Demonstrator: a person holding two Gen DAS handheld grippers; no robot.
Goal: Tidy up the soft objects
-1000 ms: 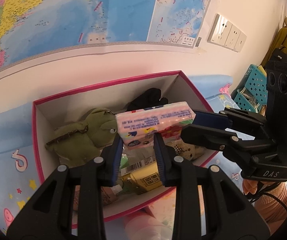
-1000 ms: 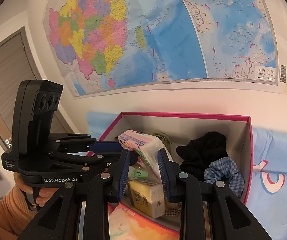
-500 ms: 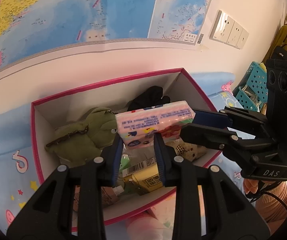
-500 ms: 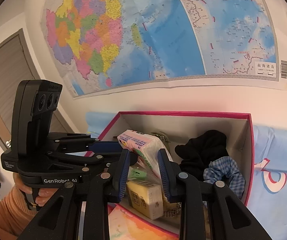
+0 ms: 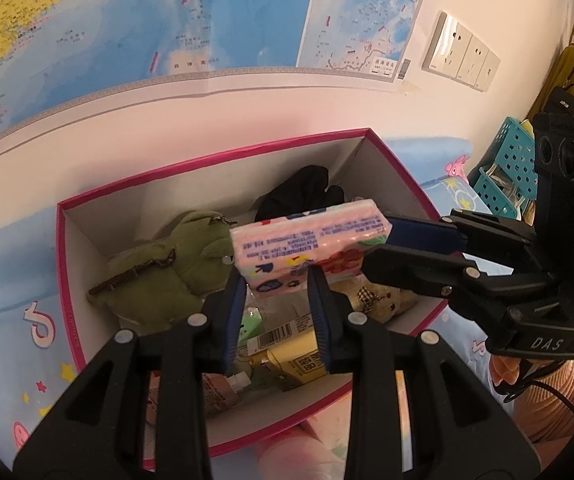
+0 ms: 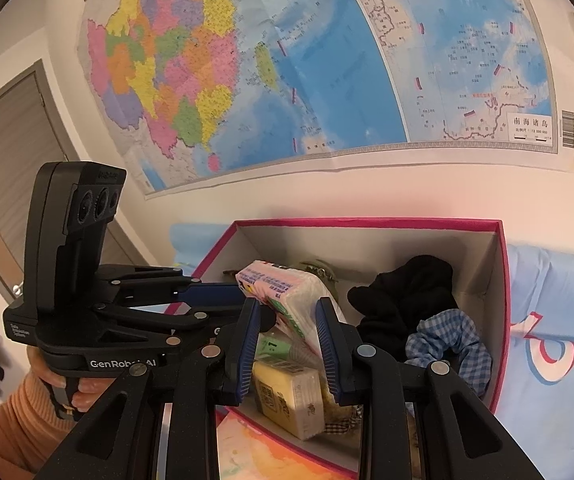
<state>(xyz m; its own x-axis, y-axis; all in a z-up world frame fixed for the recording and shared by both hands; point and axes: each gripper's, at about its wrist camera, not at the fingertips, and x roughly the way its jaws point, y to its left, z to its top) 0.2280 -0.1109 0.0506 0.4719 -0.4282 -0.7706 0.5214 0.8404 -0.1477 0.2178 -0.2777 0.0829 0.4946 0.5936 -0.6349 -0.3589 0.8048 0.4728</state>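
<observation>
You hold the pink tissue pack (image 5: 307, 240) over the pink-rimmed box (image 5: 65, 280), both grippers clamped on it: left gripper (image 5: 275, 304) pinches its near lower edge, right gripper (image 6: 287, 320) its right end. Its long axis runs along the box, so it drops straight down between green plush (image 5: 167, 272) and black cloth (image 5: 303, 192).

Each camera rides on its own gripper and looks forward and downward along the fingers, close above the pink-rimmed box (image 5: 207, 162). The left wrist view faces it from the left, the right wrist view from the right. Both share the box, the wall map (image 6: 327, 60) and the opposite gripper.
</observation>
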